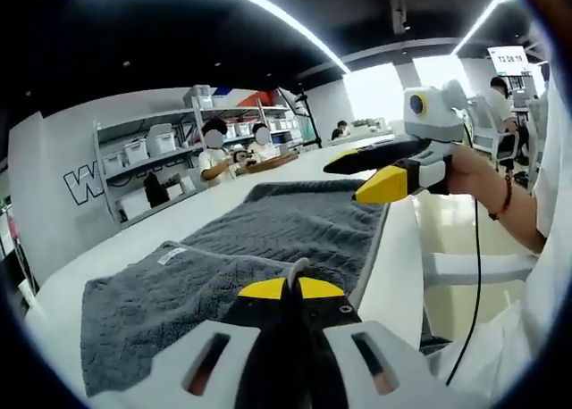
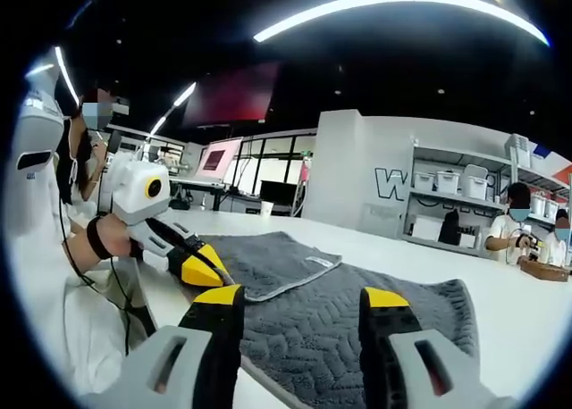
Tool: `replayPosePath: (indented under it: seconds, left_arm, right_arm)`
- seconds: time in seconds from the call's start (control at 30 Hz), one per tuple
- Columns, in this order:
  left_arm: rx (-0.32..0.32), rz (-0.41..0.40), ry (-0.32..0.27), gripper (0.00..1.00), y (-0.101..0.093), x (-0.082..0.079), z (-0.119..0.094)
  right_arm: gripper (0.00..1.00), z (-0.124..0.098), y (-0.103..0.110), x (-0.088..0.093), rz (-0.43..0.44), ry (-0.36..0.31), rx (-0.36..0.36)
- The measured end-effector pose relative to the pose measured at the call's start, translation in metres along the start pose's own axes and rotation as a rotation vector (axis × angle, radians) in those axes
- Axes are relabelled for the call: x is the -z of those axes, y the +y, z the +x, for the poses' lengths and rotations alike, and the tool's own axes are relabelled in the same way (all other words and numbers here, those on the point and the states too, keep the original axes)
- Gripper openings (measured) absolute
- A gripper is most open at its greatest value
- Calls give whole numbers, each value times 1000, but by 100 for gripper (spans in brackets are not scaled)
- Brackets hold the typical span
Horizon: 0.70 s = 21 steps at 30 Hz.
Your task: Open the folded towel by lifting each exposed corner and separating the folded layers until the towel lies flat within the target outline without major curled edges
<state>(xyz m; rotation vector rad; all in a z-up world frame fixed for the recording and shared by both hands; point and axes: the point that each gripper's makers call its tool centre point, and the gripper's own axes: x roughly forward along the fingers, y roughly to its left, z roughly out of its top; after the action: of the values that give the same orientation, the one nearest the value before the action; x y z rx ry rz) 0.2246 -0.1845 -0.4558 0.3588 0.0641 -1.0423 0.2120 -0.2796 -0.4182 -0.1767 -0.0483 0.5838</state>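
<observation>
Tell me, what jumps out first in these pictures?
A dark grey textured towel sprawls across the long white table, one part folded over. The left gripper, yellow-tipped, pinches its near edge; the right gripper hovers open above it.

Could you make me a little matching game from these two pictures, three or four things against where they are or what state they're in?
Things:
1. left gripper
2. right gripper
3. grey towel
4. white label

States:
A. jaws apart, holding nothing
B. sewn at the edge of the folded-over layer
C. shut on the towel's edge
D. spread on the white table, one part still folded

Pairs: 1-C, 2-A, 3-D, 4-B
</observation>
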Motion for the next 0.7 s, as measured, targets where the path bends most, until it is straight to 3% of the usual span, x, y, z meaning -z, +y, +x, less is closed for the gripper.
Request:
replayPosePath:
  seconds: [0.2,0.47,0.7]
  left_arm:
    - [76,-37,-27,1,-13,-5,-1]
    - [60,-97,-63,1,-8,-9,-4]
    - [80,-88,-103,1,-9,-14,-8]
  right_arm:
    - [49,2,2,-2,1,-1,-6]
    - [51,11,3,-8,-4,3,-8]
    - [51,20,10,-14,-5,-6,-31]
